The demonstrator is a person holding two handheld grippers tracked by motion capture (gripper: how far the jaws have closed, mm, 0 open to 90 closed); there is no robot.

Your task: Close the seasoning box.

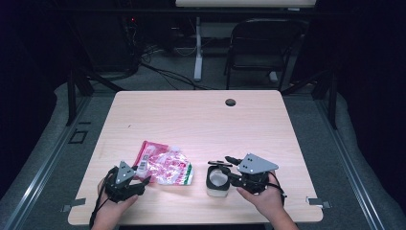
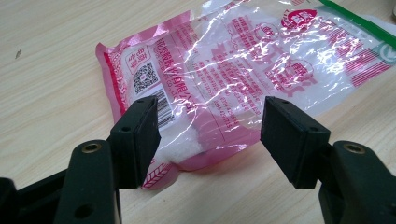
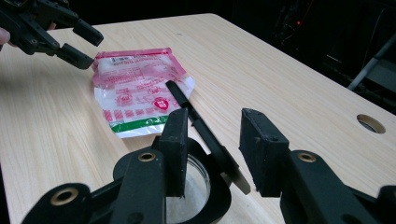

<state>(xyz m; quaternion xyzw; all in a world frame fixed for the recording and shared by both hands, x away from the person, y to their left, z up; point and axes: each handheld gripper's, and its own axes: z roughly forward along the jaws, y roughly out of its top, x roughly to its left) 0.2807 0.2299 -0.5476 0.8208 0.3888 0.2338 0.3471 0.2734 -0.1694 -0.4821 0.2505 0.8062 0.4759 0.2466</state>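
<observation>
Stretching wide, the pale wooden table [image 1: 201, 120] leaves much free room on the far side, while all things lie close to the near edge. At near left lies the crinkled pink and clear plastic bag [image 1: 164, 165] with white powder inside; it looks light, soft and slippery, so its sealed pink edge seems the best place to take hold. At near right stands the small black-rimmed glass jar [image 1: 218, 181], stiff and probably fragile, with a black spoon [image 3: 201, 133] resting across it. The left gripper [image 2: 210, 123] stands open around the bag's corner, holding nothing. The right gripper [image 3: 212, 144] is half open about the spoon handle without pressing it.
</observation>
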